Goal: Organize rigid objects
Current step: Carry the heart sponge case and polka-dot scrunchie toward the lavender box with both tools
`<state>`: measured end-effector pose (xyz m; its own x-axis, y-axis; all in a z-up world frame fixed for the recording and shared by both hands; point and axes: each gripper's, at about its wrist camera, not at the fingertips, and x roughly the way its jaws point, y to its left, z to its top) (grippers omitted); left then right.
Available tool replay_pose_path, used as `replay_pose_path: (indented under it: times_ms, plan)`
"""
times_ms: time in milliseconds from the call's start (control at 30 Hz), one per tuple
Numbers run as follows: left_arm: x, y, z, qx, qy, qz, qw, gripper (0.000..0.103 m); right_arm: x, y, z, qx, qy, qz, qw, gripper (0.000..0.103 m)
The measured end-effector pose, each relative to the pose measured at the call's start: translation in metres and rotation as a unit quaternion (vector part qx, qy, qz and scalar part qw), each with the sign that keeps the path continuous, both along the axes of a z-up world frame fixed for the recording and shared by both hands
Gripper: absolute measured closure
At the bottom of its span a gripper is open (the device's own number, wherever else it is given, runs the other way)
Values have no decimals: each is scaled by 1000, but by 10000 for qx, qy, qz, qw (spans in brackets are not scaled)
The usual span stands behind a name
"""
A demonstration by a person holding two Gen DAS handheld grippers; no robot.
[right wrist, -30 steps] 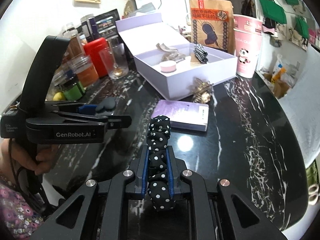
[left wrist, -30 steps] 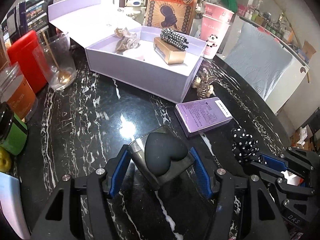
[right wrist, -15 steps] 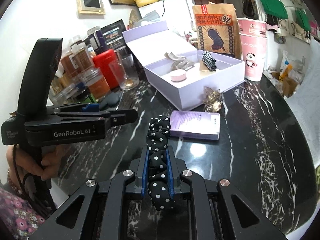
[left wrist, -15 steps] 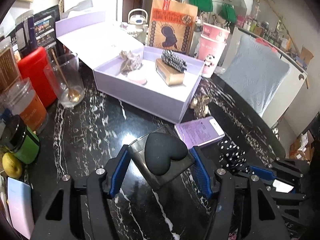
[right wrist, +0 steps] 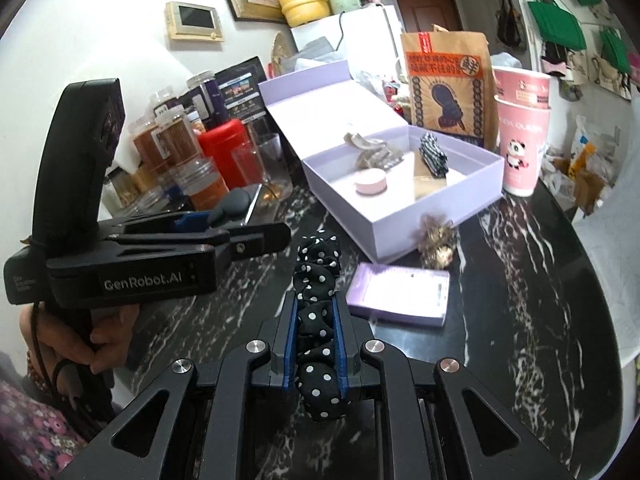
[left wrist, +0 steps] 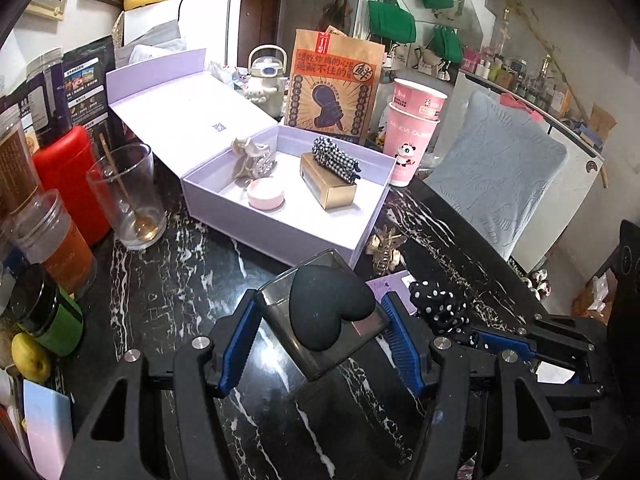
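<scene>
The dark clear case with the black heart [left wrist: 328, 312] sits low in the centre of the left wrist view, pinched across its side edges by the left tool [left wrist: 320, 336]. It looks stiff, light and likely slick, so a hold across the flat sides seems safest. Low in the centre of the right wrist view, the right tool [right wrist: 316, 344] is pressed onto the polka-dot hair clip [right wrist: 316, 300], whose soft fabric should give under pressure. The open lilac box [left wrist: 280, 228] stands beyond on the black marble table [left wrist: 160, 300].
</scene>
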<state>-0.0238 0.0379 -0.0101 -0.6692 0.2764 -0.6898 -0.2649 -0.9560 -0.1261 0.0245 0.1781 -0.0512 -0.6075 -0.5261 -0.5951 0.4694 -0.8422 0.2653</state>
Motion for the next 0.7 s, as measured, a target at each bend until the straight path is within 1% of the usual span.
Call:
replay_pose_path:
  times_ms: [267, 467, 700]
  plan:
    - [-11, -3, 5, -23, 30, 26, 10000, 42, -11, -2, 7, -17, 91, 45, 9999, 87]
    - [-23, -4, 9, -12, 4, 3, 10000, 42, -26, -3, 10, -75, 46, 106, 9999, 87]
    - [-40, -3, 15, -43, 71, -29, 10000, 42, -45, -3, 19, -21, 139, 117, 9998, 87]
